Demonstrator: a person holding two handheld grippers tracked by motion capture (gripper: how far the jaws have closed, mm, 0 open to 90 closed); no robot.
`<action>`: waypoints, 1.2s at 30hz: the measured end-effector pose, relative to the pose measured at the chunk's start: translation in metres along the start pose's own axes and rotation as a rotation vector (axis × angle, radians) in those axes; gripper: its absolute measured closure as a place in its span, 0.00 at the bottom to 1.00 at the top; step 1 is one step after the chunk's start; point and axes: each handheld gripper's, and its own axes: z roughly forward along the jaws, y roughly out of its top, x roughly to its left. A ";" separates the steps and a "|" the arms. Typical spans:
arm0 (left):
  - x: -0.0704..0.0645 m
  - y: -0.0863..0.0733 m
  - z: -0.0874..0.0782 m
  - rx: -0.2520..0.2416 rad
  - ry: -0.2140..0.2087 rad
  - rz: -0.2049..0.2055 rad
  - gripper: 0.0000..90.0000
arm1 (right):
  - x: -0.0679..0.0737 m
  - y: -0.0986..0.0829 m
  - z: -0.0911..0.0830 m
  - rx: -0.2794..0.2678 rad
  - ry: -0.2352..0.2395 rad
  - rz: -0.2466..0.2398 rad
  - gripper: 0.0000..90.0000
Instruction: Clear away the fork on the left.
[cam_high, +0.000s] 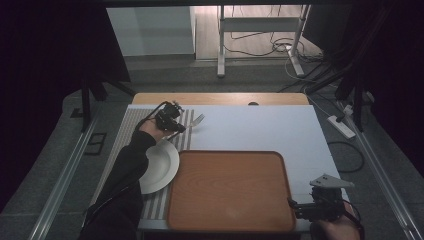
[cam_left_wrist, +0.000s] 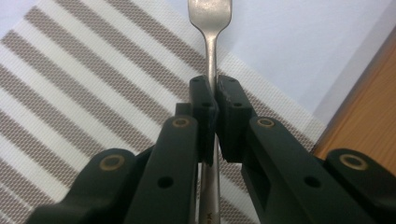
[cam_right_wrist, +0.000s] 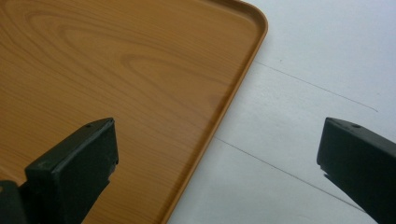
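A metal fork (cam_high: 196, 121) lies over the far end of the striped placemat (cam_high: 131, 122), tines toward the white table cover. My left gripper (cam_high: 175, 125) is shut on the fork's handle (cam_left_wrist: 213, 60); the jaws press it from both sides. A white plate (cam_high: 161, 165) rests on the placemat below that hand. The wooden tray (cam_high: 230, 190) sits at the table's front middle. My right gripper (cam_high: 295, 206) hangs open at the tray's right front corner, its jaws straddling the tray rim (cam_right_wrist: 224, 112) with nothing between them.
The white table cover (cam_high: 270, 127) spreads to the right and behind the tray. A power strip (cam_high: 341, 126) and cables lie on the floor at the right. A metal stand (cam_high: 260, 35) rises beyond the table's far edge.
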 end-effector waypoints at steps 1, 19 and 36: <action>-0.003 0.002 0.000 -0.002 -0.003 0.005 0.96 | 0.000 0.000 0.000 0.000 0.000 0.000 0.00; -0.055 0.028 0.008 0.006 -0.064 0.047 0.96 | 0.000 0.000 -0.001 -0.004 -0.001 -0.002 0.00; -0.098 0.021 0.013 0.025 -0.095 0.039 0.96 | 0.001 0.000 -0.001 -0.007 0.001 -0.003 0.00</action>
